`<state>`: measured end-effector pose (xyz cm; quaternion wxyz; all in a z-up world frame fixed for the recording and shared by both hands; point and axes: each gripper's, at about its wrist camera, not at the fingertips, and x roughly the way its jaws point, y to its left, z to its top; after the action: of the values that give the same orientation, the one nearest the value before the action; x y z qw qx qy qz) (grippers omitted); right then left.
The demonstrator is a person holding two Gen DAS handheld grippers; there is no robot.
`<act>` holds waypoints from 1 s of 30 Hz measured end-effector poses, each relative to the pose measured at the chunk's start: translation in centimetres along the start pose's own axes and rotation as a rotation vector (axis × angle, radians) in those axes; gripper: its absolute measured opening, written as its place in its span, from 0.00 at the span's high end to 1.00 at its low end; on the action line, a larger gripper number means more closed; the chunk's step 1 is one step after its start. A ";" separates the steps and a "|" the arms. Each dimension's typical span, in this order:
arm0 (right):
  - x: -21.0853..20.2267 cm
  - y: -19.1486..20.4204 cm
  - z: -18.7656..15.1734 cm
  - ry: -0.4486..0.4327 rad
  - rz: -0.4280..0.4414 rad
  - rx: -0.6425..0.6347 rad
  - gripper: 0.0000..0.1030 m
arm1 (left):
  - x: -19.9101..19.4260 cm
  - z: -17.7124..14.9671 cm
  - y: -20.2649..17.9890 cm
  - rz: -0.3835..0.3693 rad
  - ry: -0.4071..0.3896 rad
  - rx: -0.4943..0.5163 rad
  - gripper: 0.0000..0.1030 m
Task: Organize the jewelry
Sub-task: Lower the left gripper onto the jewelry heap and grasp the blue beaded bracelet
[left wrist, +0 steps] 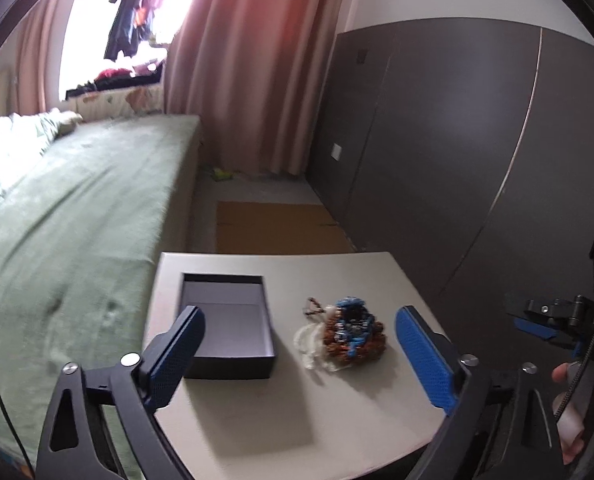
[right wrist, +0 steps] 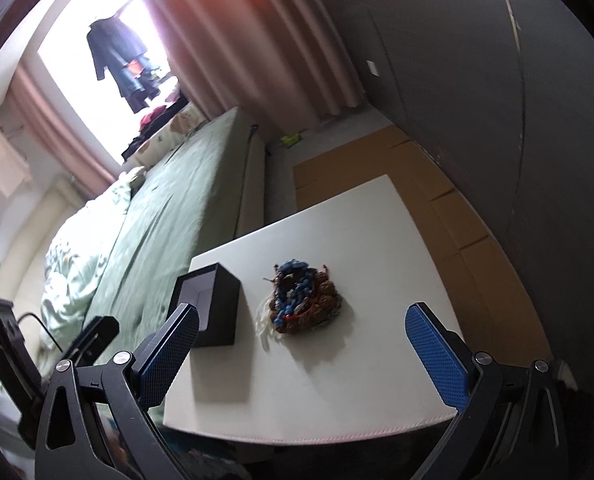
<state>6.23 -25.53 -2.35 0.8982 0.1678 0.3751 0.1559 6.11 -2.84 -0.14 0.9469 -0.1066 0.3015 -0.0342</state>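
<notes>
Hovering with both hand-held grippers, left (left wrist: 299, 354) and right (right wrist: 301, 350), fingers apart, holding nothing, aiming probably at beads (left wrist: 347, 330) beside box (left wrist: 227, 320) on counter (left wrist: 289, 420).

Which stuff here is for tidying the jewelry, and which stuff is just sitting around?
For the job:
- jewelry pile, tangled beads on the table
- open dark box, nothing inside
- left hand-held gripper and right hand-held gripper, both open

Just lying about:
- bed
- curtains
- hanging clothes
- cardboard on floor
</notes>
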 end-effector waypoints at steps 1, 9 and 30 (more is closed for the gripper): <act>0.2 -0.3 0.2 0.003 -0.004 0.015 0.00 | 0.4 0.0 -0.1 -0.009 0.007 -0.006 0.11; 1.8 -1.7 1.5 0.023 -0.013 0.094 0.00 | 4.4 0.1 -1.5 -0.035 0.053 -0.015 0.20; 6.7 -3.8 3.0 0.103 -0.027 0.190 0.02 | 16.1 -0.9 -3.6 -0.022 0.299 0.029 0.50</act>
<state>13.48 -26.79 -6.12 0.8598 0.2391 0.4360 0.1159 18.75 -8.59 -9.16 0.8924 -0.0900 0.4375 -0.0643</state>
